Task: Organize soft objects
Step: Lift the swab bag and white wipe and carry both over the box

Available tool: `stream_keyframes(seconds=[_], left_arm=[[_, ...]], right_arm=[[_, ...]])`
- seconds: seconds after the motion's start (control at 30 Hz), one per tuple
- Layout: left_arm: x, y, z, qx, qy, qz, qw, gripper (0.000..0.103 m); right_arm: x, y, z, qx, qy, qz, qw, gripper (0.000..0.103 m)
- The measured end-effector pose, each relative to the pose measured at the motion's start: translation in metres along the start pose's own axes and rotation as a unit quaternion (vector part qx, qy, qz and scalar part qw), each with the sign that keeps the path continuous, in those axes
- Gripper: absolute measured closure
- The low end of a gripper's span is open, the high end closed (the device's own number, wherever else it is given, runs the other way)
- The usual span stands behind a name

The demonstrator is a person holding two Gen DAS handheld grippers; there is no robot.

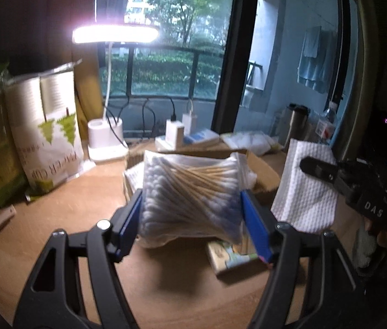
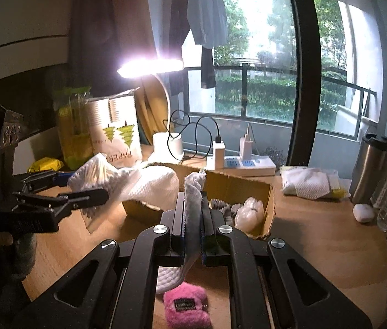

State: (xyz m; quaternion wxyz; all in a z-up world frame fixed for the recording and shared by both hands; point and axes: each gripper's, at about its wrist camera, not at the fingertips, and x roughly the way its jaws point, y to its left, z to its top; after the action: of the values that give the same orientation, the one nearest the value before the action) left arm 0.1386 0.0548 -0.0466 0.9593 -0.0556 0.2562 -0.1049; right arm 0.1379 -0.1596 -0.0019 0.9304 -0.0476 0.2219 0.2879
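My left gripper [image 1: 190,211] is shut on a clear bag of cotton swabs [image 1: 190,192] with wooden sticks, held above the desk in front of the cardboard box [image 1: 264,170]. My right gripper [image 2: 192,216] is shut on a white textured cloth [image 2: 193,205] held upright before the cardboard box [image 2: 234,183]; in the left wrist view that cloth [image 1: 306,186] hangs at the right. The box holds grey soft items [image 2: 222,205] and a clear wrapped bundle [image 2: 249,211]. A pink fuzzy pouch [image 2: 186,309] lies on the desk below my right gripper.
A lit desk lamp [image 1: 115,33], paper cup packs [image 1: 48,134], a power strip with chargers [image 2: 240,163], a steel flask [image 2: 369,167], a white earbud case [image 2: 363,212], a tissue pack [image 1: 232,255], and folded white cloths [image 2: 311,182] stand around the wooden desk [image 1: 56,233].
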Motion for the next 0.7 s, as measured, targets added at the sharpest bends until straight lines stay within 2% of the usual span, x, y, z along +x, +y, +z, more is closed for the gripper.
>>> stream_keyframes(seconds=[0.37, 0.7], left_arm=[[0.010, 0.007, 0.020, 0.002, -0.025, 0.018, 0.9995, 0.033], [0.026, 0.016, 0.032, 0.003, -0.043, 0.026, 0.9987, 0.033]], right_arm=[[0.011, -0.002, 0.024, 0.000, -0.030, 0.002, 1.000, 0.095], [0.033, -0.001, 0.040, -0.015, -0.034, 0.003, 0.999, 0.094]])
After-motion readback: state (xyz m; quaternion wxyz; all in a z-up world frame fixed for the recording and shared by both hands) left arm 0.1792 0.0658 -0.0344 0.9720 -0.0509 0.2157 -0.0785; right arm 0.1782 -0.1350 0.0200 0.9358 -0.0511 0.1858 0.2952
